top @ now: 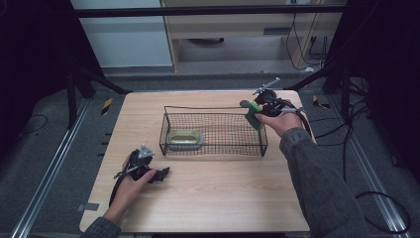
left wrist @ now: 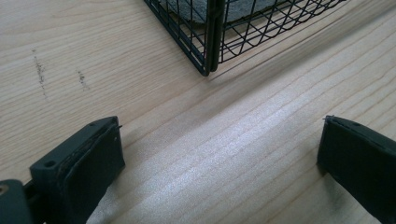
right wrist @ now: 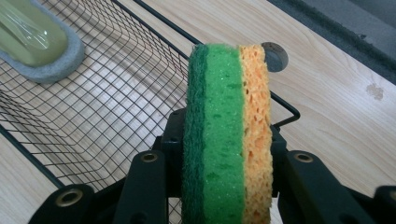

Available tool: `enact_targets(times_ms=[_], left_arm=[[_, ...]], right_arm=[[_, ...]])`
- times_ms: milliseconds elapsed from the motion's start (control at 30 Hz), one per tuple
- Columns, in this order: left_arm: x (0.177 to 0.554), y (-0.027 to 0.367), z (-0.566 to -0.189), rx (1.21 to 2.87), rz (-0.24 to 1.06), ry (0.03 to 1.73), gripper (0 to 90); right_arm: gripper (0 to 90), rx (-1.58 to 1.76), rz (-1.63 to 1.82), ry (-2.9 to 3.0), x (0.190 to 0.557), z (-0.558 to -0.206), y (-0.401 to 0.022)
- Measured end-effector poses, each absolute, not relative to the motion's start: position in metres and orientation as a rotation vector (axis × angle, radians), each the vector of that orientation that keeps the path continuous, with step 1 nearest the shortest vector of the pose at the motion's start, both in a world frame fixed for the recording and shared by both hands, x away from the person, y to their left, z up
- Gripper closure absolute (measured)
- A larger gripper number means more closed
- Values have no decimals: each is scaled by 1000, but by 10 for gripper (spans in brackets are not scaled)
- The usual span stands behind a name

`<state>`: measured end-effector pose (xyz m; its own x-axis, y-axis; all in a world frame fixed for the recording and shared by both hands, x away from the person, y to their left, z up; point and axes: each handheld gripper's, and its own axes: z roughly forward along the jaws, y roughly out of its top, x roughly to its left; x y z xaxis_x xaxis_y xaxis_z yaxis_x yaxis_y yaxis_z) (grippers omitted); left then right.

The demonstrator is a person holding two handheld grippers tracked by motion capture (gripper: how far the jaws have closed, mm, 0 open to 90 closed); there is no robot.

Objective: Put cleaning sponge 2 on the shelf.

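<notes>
i've got my right gripper (top: 253, 115) clamped on the green-and-yellow layered sponge (right wrist: 227, 135), held edge-up over the black wire mesh basket's (top: 214, 148) right end, ready to drop in. my left gripper (top: 159, 174) rests gaping, empty, on the table.

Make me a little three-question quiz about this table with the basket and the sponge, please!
1. What does the right tool grip?
2. True or false: the wire basket has nothing in it.
3. The left tool is: A open over the table, B shut on a cup.

Key:
1. The green and orange sponge.
2. False, an oval grey-rimmed item lies inside.
3. A
</notes>
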<state>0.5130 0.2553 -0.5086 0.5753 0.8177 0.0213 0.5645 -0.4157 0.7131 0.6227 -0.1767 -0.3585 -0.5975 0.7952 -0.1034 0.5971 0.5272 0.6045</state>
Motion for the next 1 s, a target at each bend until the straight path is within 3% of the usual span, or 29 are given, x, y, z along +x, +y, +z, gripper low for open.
enact_targets(times_ms=[1000], left_arm=[[513, 255, -509, 2135, 486, 1097, 0]], right_arm=[[644, 1223, 754, 2419, 632, -392, -186]])
